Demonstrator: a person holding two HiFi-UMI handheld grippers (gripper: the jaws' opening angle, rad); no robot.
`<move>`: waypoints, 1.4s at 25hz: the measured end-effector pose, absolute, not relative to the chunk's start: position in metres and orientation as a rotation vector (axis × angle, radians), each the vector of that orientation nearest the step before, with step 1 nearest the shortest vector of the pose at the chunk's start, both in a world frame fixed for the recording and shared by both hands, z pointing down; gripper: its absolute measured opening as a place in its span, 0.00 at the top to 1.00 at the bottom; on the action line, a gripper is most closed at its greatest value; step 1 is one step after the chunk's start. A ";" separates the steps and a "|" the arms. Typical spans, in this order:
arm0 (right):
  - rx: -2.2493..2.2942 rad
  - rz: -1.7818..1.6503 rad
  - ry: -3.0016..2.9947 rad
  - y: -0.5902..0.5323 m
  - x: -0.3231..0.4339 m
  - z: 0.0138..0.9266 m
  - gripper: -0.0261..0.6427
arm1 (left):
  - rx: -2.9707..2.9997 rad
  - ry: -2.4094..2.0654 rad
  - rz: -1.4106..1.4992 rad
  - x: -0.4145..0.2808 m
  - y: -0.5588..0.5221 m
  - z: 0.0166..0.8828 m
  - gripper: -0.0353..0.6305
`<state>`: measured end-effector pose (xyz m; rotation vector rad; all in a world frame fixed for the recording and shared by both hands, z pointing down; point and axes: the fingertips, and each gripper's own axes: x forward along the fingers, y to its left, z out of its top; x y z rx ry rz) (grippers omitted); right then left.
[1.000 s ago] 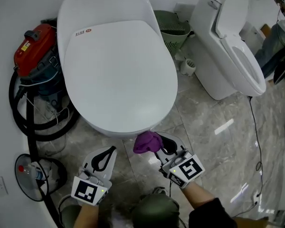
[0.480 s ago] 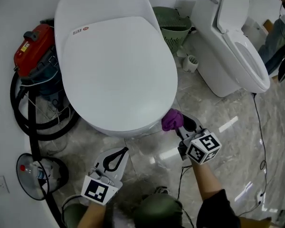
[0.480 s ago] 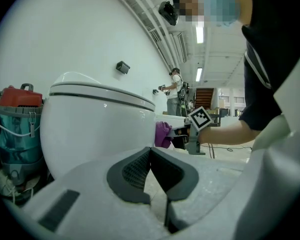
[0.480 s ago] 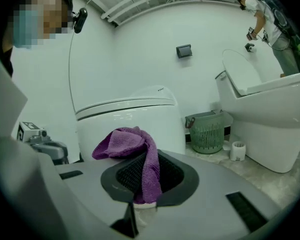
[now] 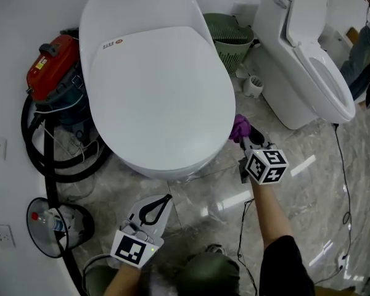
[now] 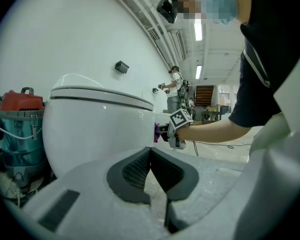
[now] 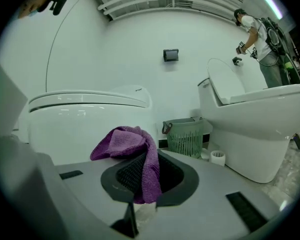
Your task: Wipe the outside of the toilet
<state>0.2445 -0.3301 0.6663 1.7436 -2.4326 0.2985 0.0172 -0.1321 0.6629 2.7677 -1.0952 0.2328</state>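
Observation:
A large white toilet [image 5: 160, 85] with its lid down fills the middle of the head view. My right gripper [image 5: 245, 135] is at the bowl's right side, shut on a purple cloth [image 5: 239, 128] that rests against the bowl wall. In the right gripper view the cloth [image 7: 132, 151] drapes over the jaws, with the toilet [image 7: 85, 119] just to the left. My left gripper [image 5: 154, 209] hangs low in front of the bowl, shut with nothing in it. From the left gripper view the bowl [image 6: 95, 129] is ahead, with the cloth [image 6: 156, 132] pressed to its right flank.
A second white toilet [image 5: 308, 60] with its lid up stands at the right. Between the two are a green basket [image 5: 228, 39] and a small white cup [image 5: 253, 86]. A red vacuum [image 5: 55, 73] with black hose crowds the left. A cable [image 5: 340, 184] crosses the marble floor.
My right gripper has carried the purple cloth from the front of the bowl round to its right side. The left gripper has drifted slightly right and lower.

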 end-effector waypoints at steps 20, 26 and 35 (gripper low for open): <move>1.206 0.292 -2.669 -0.131 0.115 0.723 0.89 | 2.723 -1.247 0.223 -0.032 -0.139 0.660 0.93; 1.000 0.330 -2.763 -0.136 0.041 0.742 0.90 | 2.689 -1.343 0.226 -0.053 -0.144 0.660 0.93; 0.977 0.270 -2.807 -0.165 0.001 0.743 0.90 | 2.673 -1.376 0.227 -0.056 -0.149 0.664 0.93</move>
